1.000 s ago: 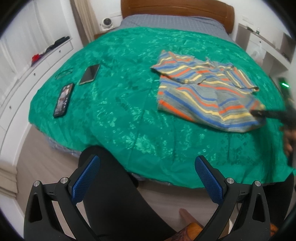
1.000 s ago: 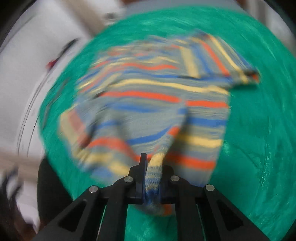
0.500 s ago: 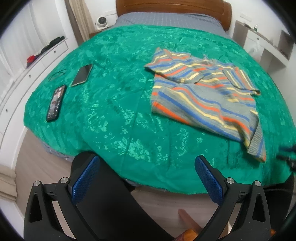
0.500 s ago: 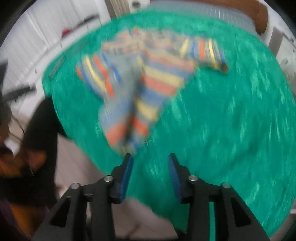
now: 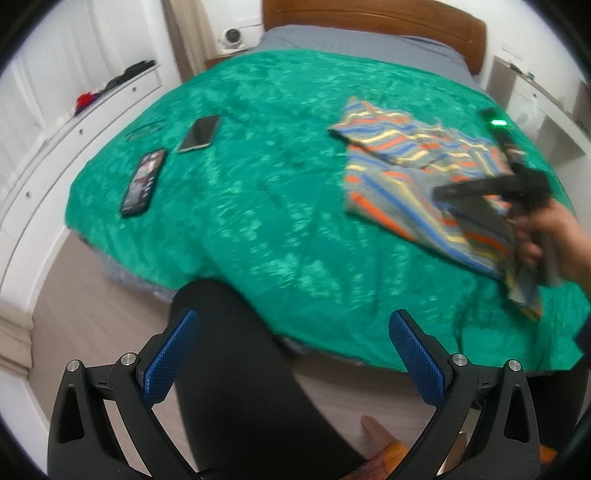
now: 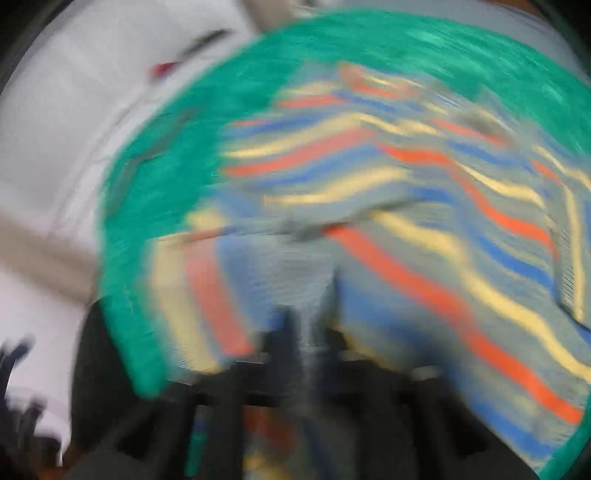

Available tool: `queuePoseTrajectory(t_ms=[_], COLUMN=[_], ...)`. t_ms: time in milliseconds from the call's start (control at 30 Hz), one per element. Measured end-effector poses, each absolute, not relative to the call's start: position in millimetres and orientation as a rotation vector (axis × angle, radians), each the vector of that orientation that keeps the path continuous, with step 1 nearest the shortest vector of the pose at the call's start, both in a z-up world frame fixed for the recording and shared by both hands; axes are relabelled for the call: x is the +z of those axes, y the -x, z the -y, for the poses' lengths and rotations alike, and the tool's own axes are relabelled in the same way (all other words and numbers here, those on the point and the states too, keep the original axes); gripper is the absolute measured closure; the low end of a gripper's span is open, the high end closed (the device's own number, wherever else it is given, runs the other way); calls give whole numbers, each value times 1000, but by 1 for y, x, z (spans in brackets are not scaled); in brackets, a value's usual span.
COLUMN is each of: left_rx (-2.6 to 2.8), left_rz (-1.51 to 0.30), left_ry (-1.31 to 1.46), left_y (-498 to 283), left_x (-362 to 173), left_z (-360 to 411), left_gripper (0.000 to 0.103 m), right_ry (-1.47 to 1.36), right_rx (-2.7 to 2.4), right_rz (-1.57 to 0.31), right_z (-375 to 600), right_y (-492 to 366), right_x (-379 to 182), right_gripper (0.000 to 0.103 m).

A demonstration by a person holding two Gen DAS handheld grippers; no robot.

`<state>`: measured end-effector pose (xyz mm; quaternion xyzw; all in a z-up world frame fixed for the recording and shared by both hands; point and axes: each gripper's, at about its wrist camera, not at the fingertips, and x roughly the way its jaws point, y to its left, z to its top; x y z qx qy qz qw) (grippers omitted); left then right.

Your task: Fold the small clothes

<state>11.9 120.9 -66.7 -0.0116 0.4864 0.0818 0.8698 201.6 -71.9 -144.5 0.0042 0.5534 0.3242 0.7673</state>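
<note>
bed (image 5: 258, 206): green patterned cover, grey sheet and wooden headboard (image 5: 373, 14) at the far end.

striped top (image 5: 402, 173): grey knit with orange, blue and yellow stripes; lies on the right half of the bed, partly folded over itself, near corner hanging by the bed's edge.

left gripper (image 5: 291, 354): released, blue pads wide apart, nothing between them; hangs over the near edge of the bed above a person's black-clad leg (image 5: 236, 369).

right gripper (image 6: 310, 332): view heavily blurred; jaws have just been closing and now stand clenched, with a grey fold of the striped top (image 6: 369, 206) rising between them. from the left wrist view it shows as a dark tool (image 5: 491, 188) held in a hand (image 5: 550, 232) over the top's right part.

two phones: one with a dark lit screen (image 5: 143, 181), one paler (image 5: 199, 133), side by side on the left of the bed, well apart from the top.

white drawers (image 5: 92, 110): along the left wall.
</note>
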Motion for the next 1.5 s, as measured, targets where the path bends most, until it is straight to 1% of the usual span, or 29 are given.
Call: queuePoseTrajectory(t_ms=[33, 133, 200, 267, 300, 333, 367, 400, 533, 600, 700, 733, 800, 867, 900, 933, 967, 1000, 1033, 1100, 1167, 1233, 1300, 1367, 1433, 1500], left_rx=[190, 205, 204, 178, 137, 107, 79, 37, -30, -63, -26, 4, 27, 15, 7, -21, -45, -72, -83, -96, -102, -102, -101, -105, -106, -108], left_rz=[-1027, -1045, -1021, -1010, -1020, -1029, -1050, -1082, -1156, -1192, -1256, -1278, -1314, -1342, -1352, -1366, -1374, -1383, -1388, -1379, -1380, -1378, -1369, -1362, -1359, -1361], left_ry=[37, 62, 77, 93, 112, 121, 119, 108, 68, 55, -58, -101, -102, -44, -24, 20, 51, 79, 94, 120, 143, 146, 133, 131, 136, 140], left_y=[-13, -25, -37, -46, -56, -60, -65, -72, -85, -89, -91, -91, -90, -90, -91, -91, -91, -91, -90, -89, -88, -86, -84, -81, -85, -83], left_x=[-71, -82, -83, -84, -88, -92, -96, -105, -131, -144, -169, -177, -189, -195, -197, -200, -201, -201, -200, -197, -198, -198, -197, -197, -200, -203], left_z=[-131, -149, -158, -162, -164, -163, -160, -156, -132, -118, -97, -92, -95, -102, -104, -107, -108, -110, -113, -119, -124, -127, -128, -130, -123, -122], left_gripper=[0, 0, 0, 0, 0, 0, 0, 1, 1, 1, 1, 1, 3, 19, 35, 56, 70, 97, 97, 97, 97, 97, 97, 96, 95, 95], right_ry=[28, 186, 284, 366, 340, 297, 251, 184, -141, -357, -603, -709, -877, -976, -985, -1008, -1046, -1088, -1103, -1083, -1011, -893, -853, -895, -1002, -1105], right_rx=[805, 1056, 1176, 1163, 1162, 1136, 1091, 1026, 626, 409, 273, 272, 265, 264, 282, 331, 396, 475, 538, 596, 557, 482, 445, 418, 428, 434], right_rz=[-1202, -1202, -1208, -1223, -1255, -1268, -1260, -1243, -1205, -1191, -1191, -1176, -1151, -1115, -1105, -1095, -1086, -1051, -994, -889, -863, -943, -1058, -1155, -1162, -1139], right_z=[59, 21, 3, -2, 3, 15, 30, 55, 173, 236, 283, 289, 291, 289, 280, 271, 265, 260, 259, 264, 274, 271, 271, 265, 264, 259], right_y=[-179, -98, -40, 0, 12, 18, 23, 27, 22, 26, 28, 31, 31, 23, 18, 15, 10, 6, -1, -5, -12, -20, -16, -3, 8, 20], right_x=[-134, -116, -116, -125, -130, -132, -131, -127, -116, -123, -146, -154, -169, -186, -191, -197, -199, -195, -184, -153, -132, -133, -146, -166, -179, -189], right_gripper=[98, 98, 98, 87, 82, 66, 52, 50, 50, 49, 48, 48, 48, 48, 48, 48, 54, 58, 66, 68, 67, 63, 61, 58, 55, 46])
